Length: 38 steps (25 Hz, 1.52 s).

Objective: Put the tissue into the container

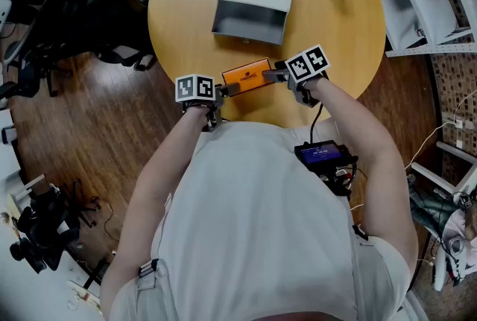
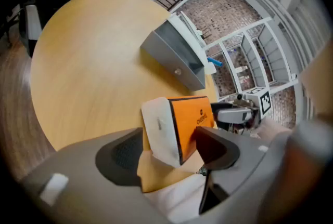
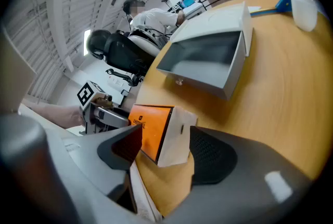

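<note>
I can't read any text for certain: the orange tissue box has a short dark line of print, too small to make out.

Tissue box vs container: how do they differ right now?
Colour: the tissue box is orange with white ends; the container is grey and white. Size: the tissue box is smaller and slimmer than the container. State: the tissue box is closed; the container stands open. Both rest on the round table.
</note>
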Each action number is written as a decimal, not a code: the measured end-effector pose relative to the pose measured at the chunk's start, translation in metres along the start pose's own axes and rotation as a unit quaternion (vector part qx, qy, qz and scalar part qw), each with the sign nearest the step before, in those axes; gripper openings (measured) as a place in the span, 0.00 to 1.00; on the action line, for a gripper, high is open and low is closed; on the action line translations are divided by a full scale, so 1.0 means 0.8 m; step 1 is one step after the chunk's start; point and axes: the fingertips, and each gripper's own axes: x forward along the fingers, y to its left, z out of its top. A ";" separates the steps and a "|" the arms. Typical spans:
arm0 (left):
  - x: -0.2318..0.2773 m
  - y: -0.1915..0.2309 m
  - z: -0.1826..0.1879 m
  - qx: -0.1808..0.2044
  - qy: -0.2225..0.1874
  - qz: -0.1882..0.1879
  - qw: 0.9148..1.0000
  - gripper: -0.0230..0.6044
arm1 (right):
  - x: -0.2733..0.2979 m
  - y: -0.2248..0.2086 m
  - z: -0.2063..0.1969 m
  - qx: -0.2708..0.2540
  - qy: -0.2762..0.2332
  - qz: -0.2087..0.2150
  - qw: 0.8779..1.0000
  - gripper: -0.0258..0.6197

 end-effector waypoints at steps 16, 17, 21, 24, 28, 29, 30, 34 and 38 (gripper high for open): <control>-0.071 -0.140 0.231 0.249 -0.030 0.006 0.968 0.35 | -0.103 0.027 0.179 0.046 -0.179 0.003 0.983 0.28; -0.064 -0.140 0.244 0.256 -0.019 0.009 0.966 0.35 | -0.102 0.017 0.188 0.057 -0.182 -0.002 0.982 0.28; -0.035 -0.121 0.262 0.250 0.012 0.011 0.968 0.35 | -0.081 -0.017 0.193 0.094 -0.173 -0.001 0.980 0.29; -0.005 -0.098 0.260 0.209 0.039 0.007 0.977 0.35 | -0.066 -0.044 0.183 0.127 -0.156 -0.019 0.979 0.29; 0.028 -0.069 0.271 0.156 0.069 0.012 0.985 0.35 | -0.049 -0.074 0.187 0.154 -0.142 -0.069 0.975 0.28; 0.032 -0.062 0.273 0.155 0.072 0.020 0.985 0.35 | -0.042 -0.078 0.187 0.157 -0.137 -0.076 0.975 0.29; 0.037 -0.058 0.274 0.156 0.072 0.025 0.985 0.35 | -0.038 -0.081 0.185 0.159 -0.135 -0.079 0.975 0.29; 0.053 -0.062 0.272 0.173 0.063 0.015 0.983 0.36 | -0.042 -0.093 0.185 0.160 -0.154 -0.096 0.970 0.37; 0.032 -0.076 0.273 0.192 0.044 -0.003 0.980 0.39 | -0.069 -0.087 0.189 0.173 -0.183 -0.074 0.965 0.41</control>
